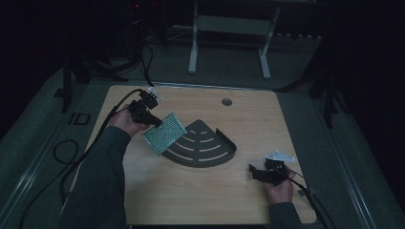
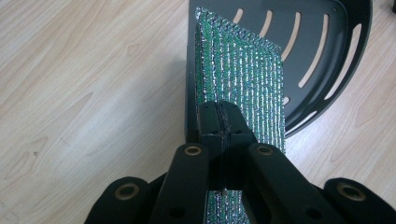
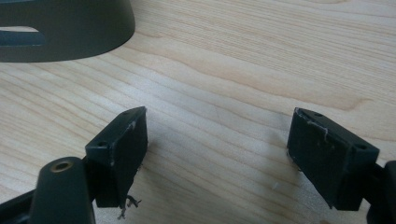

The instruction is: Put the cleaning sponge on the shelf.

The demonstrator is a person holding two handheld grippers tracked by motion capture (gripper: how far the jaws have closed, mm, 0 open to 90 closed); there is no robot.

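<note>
Green-and-silver woven scouring pad [image 1: 165, 133], clamped at one edge by the closed left tongs [image 1: 155, 122] and held tilted above the counter [image 1: 200, 195], its far edge over the straight side of a dark slotted quarter-round rack [image 1: 210, 148]. Right tongs [image 1: 253, 171] rest near the counter's right front, jaws spread wide with nothing between them, well apart from the rack
</note>
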